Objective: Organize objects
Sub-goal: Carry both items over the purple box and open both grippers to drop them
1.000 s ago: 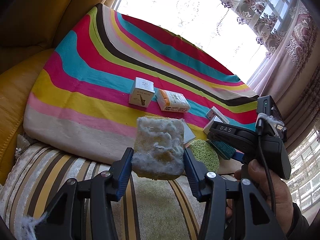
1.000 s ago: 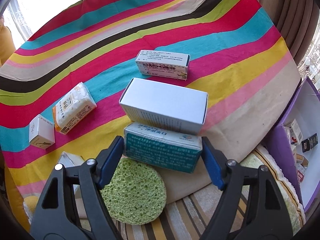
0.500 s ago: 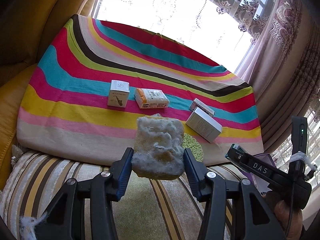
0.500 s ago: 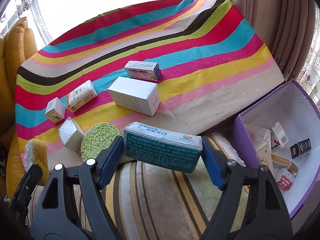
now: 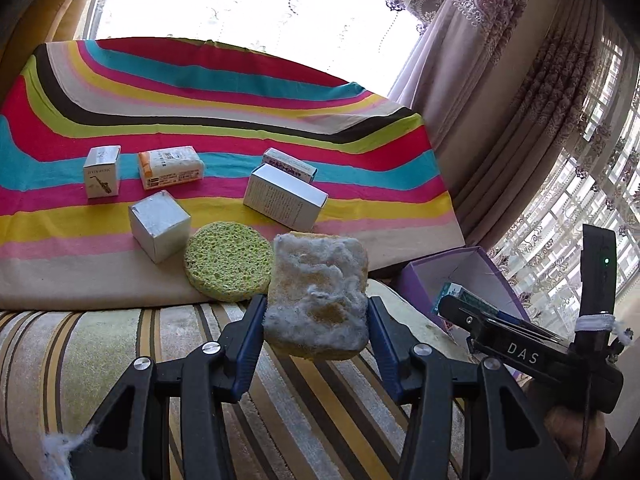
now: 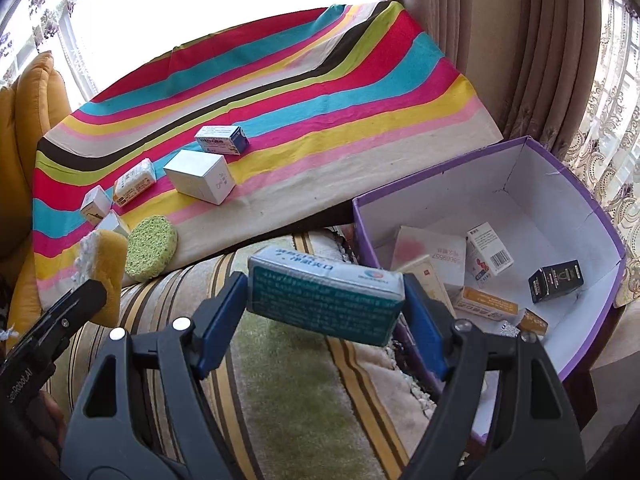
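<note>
My left gripper (image 5: 316, 320) is shut on a yellow sponge with a grey fuzzy face (image 5: 318, 296), held above the striped rug. The sponge also shows at the left of the right wrist view (image 6: 106, 268). My right gripper (image 6: 324, 308) is shut on a teal and white carton (image 6: 324, 296), held just left of the purple box (image 6: 592, 216), which holds several small cartons. That carton also shows in the left wrist view (image 5: 454, 294) by the purple box (image 5: 416, 276). A round green sponge (image 5: 228, 260) lies on the striped cloth's near edge.
On the striped cloth (image 5: 224, 128) lie a silver cube box (image 5: 158, 226), a white box with a saxophone print (image 5: 102, 172), an orange and white pack (image 5: 170, 168), a large white carton (image 5: 286, 202) and a small carton (image 5: 290, 164) behind it. Curtains (image 5: 500, 80) hang at right.
Both grippers have swung right, away from the cloth. The right gripper has carried the teal carton to the purple box's left edge. The left gripper still holds the sponge.
</note>
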The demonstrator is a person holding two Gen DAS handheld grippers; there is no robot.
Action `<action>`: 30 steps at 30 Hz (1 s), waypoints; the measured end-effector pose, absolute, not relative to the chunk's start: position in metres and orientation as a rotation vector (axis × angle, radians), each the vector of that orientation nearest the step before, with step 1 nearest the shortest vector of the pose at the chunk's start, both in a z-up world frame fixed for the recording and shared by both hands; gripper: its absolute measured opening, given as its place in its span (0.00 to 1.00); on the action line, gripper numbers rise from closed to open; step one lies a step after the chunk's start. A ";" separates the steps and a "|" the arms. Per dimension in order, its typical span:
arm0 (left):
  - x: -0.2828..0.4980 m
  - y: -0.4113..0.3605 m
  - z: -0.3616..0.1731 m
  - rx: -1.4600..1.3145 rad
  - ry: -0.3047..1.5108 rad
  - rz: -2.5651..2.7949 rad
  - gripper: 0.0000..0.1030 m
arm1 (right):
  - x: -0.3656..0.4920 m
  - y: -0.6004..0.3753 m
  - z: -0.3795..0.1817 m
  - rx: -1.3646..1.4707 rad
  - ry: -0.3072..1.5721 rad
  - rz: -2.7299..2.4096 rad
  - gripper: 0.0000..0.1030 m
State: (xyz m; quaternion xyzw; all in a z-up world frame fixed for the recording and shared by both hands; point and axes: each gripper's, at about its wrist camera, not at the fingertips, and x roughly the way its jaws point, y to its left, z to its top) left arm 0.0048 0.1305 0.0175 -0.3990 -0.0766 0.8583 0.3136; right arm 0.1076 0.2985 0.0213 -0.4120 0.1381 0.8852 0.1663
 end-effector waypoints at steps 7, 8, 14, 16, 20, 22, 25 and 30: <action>0.010 0.168 0.015 -1.065 -0.145 2.145 0.50 | 0.134 0.335 0.021 -1.147 0.403 2.479 0.77; 0.011 0.175 0.015 -1.067 -0.134 2.125 0.50 | 0.137 0.341 0.021 -1.146 0.406 2.471 0.77; 0.017 0.215 0.017 -1.057 -0.065 2.027 0.50 | 0.160 0.376 0.021 -1.107 0.365 2.396 0.77; 0.019 0.230 0.018 -1.056 -0.034 1.999 0.50 | 0.165 0.387 0.022 -1.097 0.341 2.373 0.77; 0.023 0.261 0.020 -1.044 0.020 1.942 0.50 | 0.178 0.405 0.025 -1.068 0.306 2.330 0.77; 0.024 0.274 0.021 -1.039 0.037 1.924 0.50 | 0.184 0.414 0.026 -1.056 0.309 2.310 0.77; 0.027 0.291 0.026 -1.011 0.065 1.903 0.50 | 0.191 0.426 0.026 -1.049 0.321 2.285 0.77; 0.034 0.314 0.032 -0.964 0.086 1.846 0.70 | 0.199 0.439 0.022 -1.043 0.342 2.258 0.85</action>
